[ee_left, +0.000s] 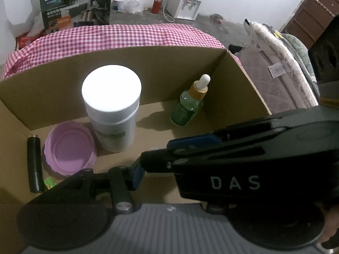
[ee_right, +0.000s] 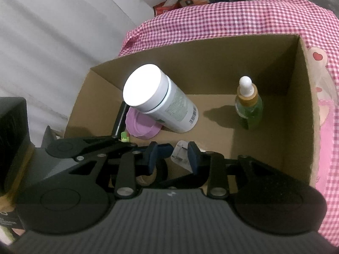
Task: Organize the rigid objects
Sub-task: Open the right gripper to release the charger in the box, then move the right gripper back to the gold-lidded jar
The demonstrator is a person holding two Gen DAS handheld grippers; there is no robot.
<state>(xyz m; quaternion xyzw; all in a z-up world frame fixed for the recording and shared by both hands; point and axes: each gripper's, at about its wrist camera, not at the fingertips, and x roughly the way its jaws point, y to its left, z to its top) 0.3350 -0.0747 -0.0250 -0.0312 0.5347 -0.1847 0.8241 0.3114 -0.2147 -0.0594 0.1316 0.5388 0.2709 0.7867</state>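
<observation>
We see a pink-and-white checked cloth (ee_right: 233, 19) covering the surface, and on it an open cardboard box (ee_right: 305, 110) that holds everything else; inside it a white jar with a white lid (ee_left: 111, 105) stands upright toward the left, and a green dropper bottle (ee_left: 189, 103) with a white bulb stands well apart from it near the far right corner; just beside the jar's base lies a shallow purple lid (ee_left: 67, 148), touching or nearly touching it; left of that lid lies a black cylinder (ee_left: 34, 163), and a small green item (ee_left: 49, 182) shows at its near end, too hidden to name. Our right gripper (ee_right: 173, 154) hangs over the box's near edge with its pads closed on a white plug adapter (ee_right: 180, 154), prongs pointing left; below it sits a dark tape roll (ee_right: 148, 175), partly hidden. Our left gripper (ee_left: 152, 156) stands partly open with nothing between its fingers.
</observation>
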